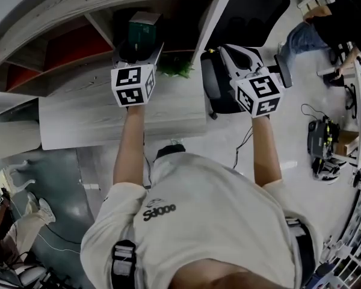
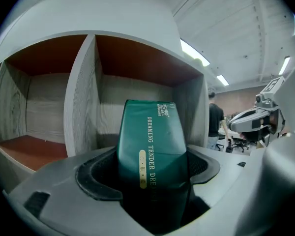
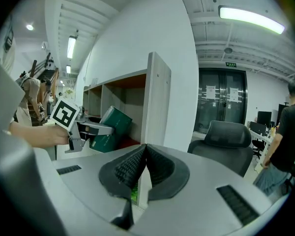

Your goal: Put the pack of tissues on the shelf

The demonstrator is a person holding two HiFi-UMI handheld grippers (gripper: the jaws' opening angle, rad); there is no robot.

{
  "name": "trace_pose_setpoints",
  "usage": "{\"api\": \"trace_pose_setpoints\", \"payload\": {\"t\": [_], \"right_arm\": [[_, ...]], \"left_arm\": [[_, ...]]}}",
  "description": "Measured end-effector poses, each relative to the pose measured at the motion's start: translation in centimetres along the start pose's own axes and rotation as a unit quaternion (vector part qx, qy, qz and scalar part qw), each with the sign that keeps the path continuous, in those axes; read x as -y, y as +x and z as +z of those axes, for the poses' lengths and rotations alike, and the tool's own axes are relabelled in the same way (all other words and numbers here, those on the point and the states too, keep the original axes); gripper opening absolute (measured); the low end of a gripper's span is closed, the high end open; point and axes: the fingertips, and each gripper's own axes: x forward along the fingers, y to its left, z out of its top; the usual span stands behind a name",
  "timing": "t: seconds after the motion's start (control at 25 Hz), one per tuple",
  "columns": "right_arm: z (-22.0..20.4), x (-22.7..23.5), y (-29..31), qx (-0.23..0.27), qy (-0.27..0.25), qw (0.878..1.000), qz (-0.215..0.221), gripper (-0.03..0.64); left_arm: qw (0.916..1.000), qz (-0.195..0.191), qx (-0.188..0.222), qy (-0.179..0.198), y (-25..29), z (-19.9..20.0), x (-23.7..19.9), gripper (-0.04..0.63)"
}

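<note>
The pack of tissues (image 2: 150, 141) is dark green with pale lettering down its face. My left gripper (image 2: 150, 177) is shut on its lower part, and the pack stands up between the jaws in front of the shelf's right compartment (image 2: 137, 90). From above, the pack (image 1: 143, 32) is at the mouth of the shelf (image 1: 66, 56), with the left gripper (image 1: 138, 52) under it. The right gripper view shows the pack (image 3: 110, 129) tilted into the shelf opening in the left gripper (image 3: 88, 129). My right gripper (image 3: 143, 168) is shut on nothing, out past the shelf's end panel (image 3: 157, 102).
A vertical divider (image 2: 81, 97) parts the shelf's compartments, and the left one has a red-brown floor. Something leafy and green (image 1: 174, 70) lies by the shelf's corner. A black office chair (image 1: 219, 83) stands to the right. People (image 3: 285, 132) and equipment are further off.
</note>
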Motion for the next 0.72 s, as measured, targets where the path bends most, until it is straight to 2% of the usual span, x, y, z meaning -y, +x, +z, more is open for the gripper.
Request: {"api": "trace_pose_setpoints", "payload": {"t": [0.08,0.2,0.32,0.48,0.6,0.72], "right_arm": [[-0.2,0.3,0.4,-0.001,0.001,1.0,0.0,0.005],[-0.4,0.8,1.0,-0.003,0.005,1.0,-0.001,0.005],[-0.8,0.8,1.3,-0.005,0.008,1.0,0.0,0.005],[-1.4,1.1,1.5,-0.011,0.012,1.0,0.0,0.005],[-1.7,1.7,1.3,-0.013,0.016,1.0,-0.007,0.005],[-1.8,2.1,0.9,-0.014,0.018,1.0,-0.012,0.005]], "left_arm": [[1.0,-0.003,0.009,-0.002,0.0,0.6,0.0,0.379],[0.9988,0.005,0.047,0.01,0.2,2.3,-0.4,0.379],[0.9974,0.027,0.065,0.014,1.5,2.2,-1.4,0.38],[0.9951,0.065,0.074,-0.005,2.6,0.7,-2.8,0.38],[0.9951,0.074,0.065,0.003,4.1,0.6,-3.1,0.379],[0.9967,0.074,0.032,0.004,6.3,-0.2,-3.6,0.38]]}}
